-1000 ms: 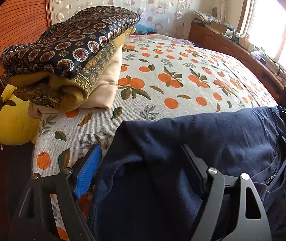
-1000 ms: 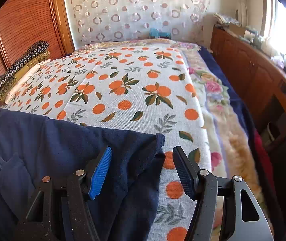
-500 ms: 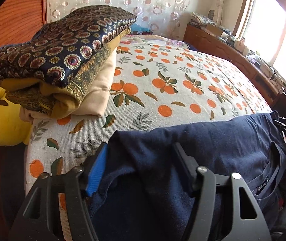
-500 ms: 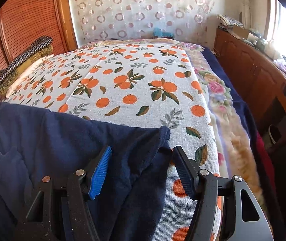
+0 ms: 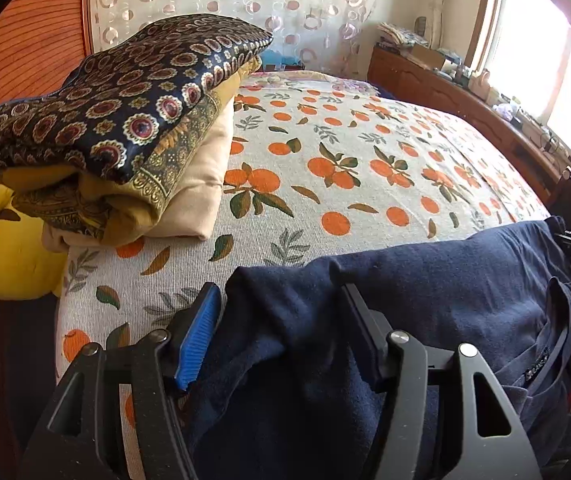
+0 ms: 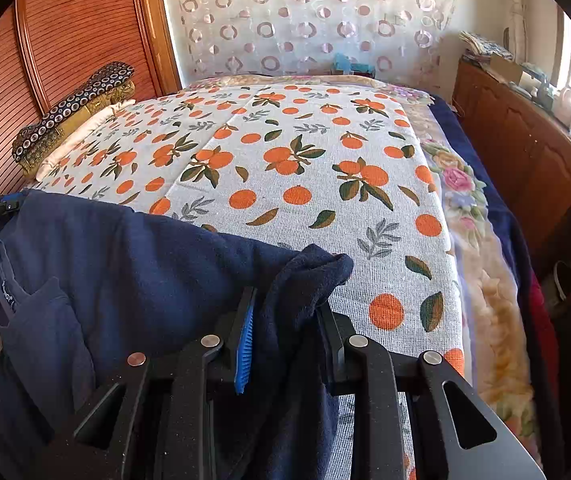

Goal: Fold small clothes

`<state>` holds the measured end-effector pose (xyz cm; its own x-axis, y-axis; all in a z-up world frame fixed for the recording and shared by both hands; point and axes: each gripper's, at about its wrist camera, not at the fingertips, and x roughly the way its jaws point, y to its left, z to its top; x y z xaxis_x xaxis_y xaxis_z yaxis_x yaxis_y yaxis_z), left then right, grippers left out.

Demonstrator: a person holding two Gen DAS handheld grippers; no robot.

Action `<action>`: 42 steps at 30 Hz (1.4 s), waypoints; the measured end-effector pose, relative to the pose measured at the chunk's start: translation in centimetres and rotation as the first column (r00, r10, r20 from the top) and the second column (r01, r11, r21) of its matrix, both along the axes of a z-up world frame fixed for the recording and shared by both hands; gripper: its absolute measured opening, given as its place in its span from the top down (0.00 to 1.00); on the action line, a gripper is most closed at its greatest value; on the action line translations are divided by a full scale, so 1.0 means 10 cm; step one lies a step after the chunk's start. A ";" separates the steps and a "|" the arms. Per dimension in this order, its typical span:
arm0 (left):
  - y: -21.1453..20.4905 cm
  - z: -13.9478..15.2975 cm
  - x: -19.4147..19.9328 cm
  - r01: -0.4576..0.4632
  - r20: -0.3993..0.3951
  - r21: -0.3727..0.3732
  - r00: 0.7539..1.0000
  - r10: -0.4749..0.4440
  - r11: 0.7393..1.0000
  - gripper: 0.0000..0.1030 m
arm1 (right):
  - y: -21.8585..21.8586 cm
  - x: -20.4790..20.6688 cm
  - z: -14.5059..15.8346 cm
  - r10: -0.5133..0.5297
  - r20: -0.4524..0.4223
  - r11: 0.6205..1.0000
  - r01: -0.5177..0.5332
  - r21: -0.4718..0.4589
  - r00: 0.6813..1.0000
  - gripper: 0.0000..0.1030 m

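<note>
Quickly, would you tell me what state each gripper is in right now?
Left gripper: open, jaws either side of the navy garment.
Right gripper: shut on the navy garment.

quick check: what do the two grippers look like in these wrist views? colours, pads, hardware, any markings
Both match: matte black plastic frames with cut-out windows and round silver bolt heads at the pivots. On the left gripper and the right gripper alike, one finger shows a ribbed blue pad; the other pad's face is turned away, so its colour is not visible. The left gripper, seen at the right view's edge, carries small white lettering, too small to read. No cables or sleeves visible.
</note>
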<state>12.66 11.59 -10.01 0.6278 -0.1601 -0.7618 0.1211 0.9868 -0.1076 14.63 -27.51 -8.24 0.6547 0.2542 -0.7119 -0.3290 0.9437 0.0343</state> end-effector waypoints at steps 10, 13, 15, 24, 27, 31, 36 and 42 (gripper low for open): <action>-0.05 0.06 -0.11 0.045 -0.003 -0.061 0.999 -0.045 0.997 0.87 | 0.07 -0.05 -0.02 0.032 -0.002 0.999 -0.032 0.022 0.999 0.88; -0.10 0.18 -0.24 0.059 0.041 -0.070 0.998 -0.056 0.996 0.89 | 0.08 -0.13 -0.01 0.027 0.017 0.999 -0.027 0.033 1.000 0.89; -0.13 0.30 -0.33 0.073 0.076 -0.080 0.995 -0.067 0.994 0.89 | 0.09 -0.21 0.03 0.026 0.039 0.999 -0.028 0.041 0.999 0.89; -0.27 1.14 -0.79 0.156 0.279 -0.095 0.952 -0.124 0.983 0.90 | 0.05 -0.71 0.67 0.029 0.239 0.996 -0.049 0.078 0.970 0.90; -0.28 1.44 -0.89 0.181 0.348 -0.106 0.928 -0.134 0.978 0.90 | 0.08 -0.91 0.93 0.048 0.315 0.996 -0.069 0.056 0.948 0.90; -0.25 1.85 -1.02 0.198 0.438 -0.108 0.889 -0.132 0.974 0.90 | 0.10 -1.19 1.29 0.062 0.417 0.996 -0.083 0.031 0.907 0.90; -0.23 2.39 -0.93 0.184 0.531 -0.048 0.837 -0.131 0.982 0.90 | 0.03 -1.37 1.88 0.063 0.531 0.997 -0.074 0.000 0.845 0.90; -0.16 2.70 -0.15 0.111 0.537 -0.012 0.839 -0.087 0.994 0.90 | 0.03 -0.95 2.51 0.050 0.600 0.997 -0.007 -0.073 0.798 0.90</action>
<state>11.18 10.03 16.97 0.9149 -0.2666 -0.3032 0.2681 0.9627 -0.0376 5.10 -27.18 16.82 0.9496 0.2475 -0.1926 -0.2900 0.9267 -0.2392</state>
